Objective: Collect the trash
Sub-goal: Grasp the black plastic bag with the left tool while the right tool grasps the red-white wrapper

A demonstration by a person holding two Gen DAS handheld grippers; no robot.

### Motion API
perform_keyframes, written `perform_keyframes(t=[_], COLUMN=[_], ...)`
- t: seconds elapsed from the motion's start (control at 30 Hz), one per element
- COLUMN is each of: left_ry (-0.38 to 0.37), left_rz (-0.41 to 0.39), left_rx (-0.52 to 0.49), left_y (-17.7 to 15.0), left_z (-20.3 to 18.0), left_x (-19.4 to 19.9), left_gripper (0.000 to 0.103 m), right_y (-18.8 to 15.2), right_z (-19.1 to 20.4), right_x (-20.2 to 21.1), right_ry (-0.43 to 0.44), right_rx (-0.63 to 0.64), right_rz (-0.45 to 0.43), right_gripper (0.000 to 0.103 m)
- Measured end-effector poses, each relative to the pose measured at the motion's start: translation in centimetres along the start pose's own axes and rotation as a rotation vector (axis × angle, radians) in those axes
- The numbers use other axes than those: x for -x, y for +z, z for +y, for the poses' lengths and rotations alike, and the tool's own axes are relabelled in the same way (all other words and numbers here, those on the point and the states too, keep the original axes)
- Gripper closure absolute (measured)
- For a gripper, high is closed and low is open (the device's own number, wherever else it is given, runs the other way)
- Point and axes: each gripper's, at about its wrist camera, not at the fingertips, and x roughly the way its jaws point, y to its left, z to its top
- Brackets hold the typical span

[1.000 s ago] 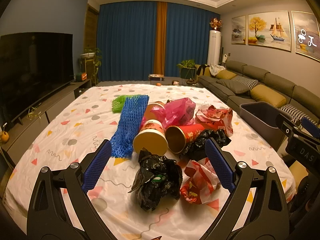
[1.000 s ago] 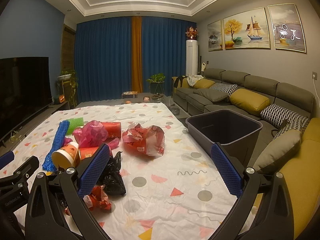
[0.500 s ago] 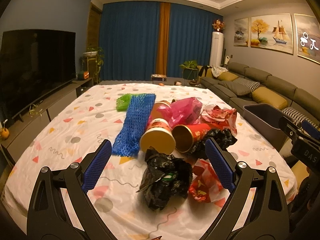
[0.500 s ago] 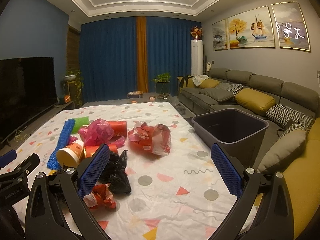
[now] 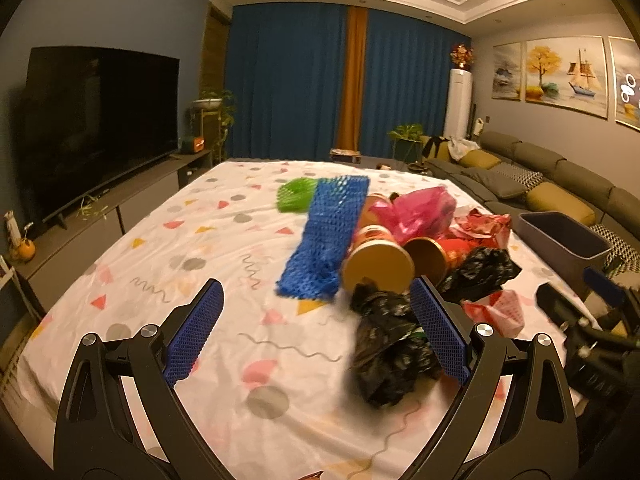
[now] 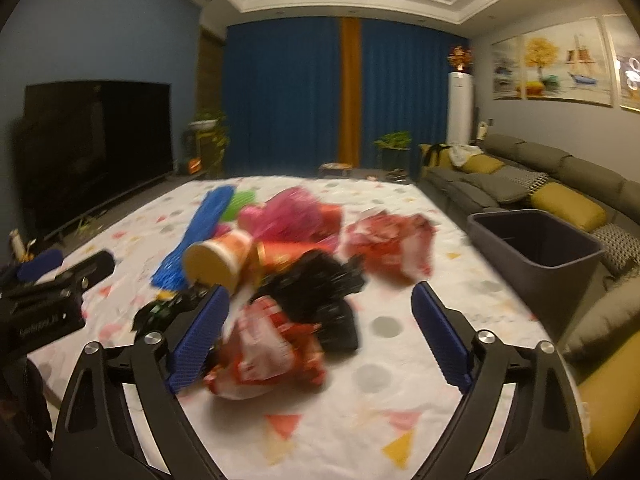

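Note:
A pile of trash lies on the patterned tablecloth: blue foam net, green net, paper cup, red cup, pink bag, black bags, red wrappers. My left gripper is open and empty, low over the cloth, its right finger beside the near black bag. My right gripper is open and empty, with the near red wrapper between its fingers. The dark bin stands at the table's right edge.
A grey sofa with yellow cushions runs along the right behind the bin. A TV on a low cabinet stands left of the table. Blue curtains and plants are at the far end.
Both grippers have swung left. The right one has come down close to the trash pile, over the near red wrapper. Both stay open and empty.

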Motion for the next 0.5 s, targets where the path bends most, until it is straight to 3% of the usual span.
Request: perform_keyframes(t=[0.13, 0.33, 0.4, 0.5], left_ry=[-0.01, -0.052, -0.069, -0.103], left_rz=[0.0, 0.009, 0.016, 0.026], left_rx=[0.008, -0.006, -0.011, -0.018], left_y=[-0.5, -1.4, -1.7, -2.1], left_z=[0.6, 0.2, -0.1, -0.5], left_x=[-0.2, -0.4, -0.6, -0.8], left_gripper=[0.01, 0.01, 0.01, 0.01], right_y=[-0.9, -2.0, -2.3, -2.5], right_z=[1.2, 2.1, 2.4, 2.4], right_x=[-1.3, -3.0, -3.4, -3.5], right_ry=[0.026, 0.076, 0.089, 0.11], right_rx=[0.013, 0.019, 0.024, 0.025], right_rz=[0.031, 0.105, 0.122, 0.125], right_gripper=[0.025, 0.047, 0.064, 0.069])
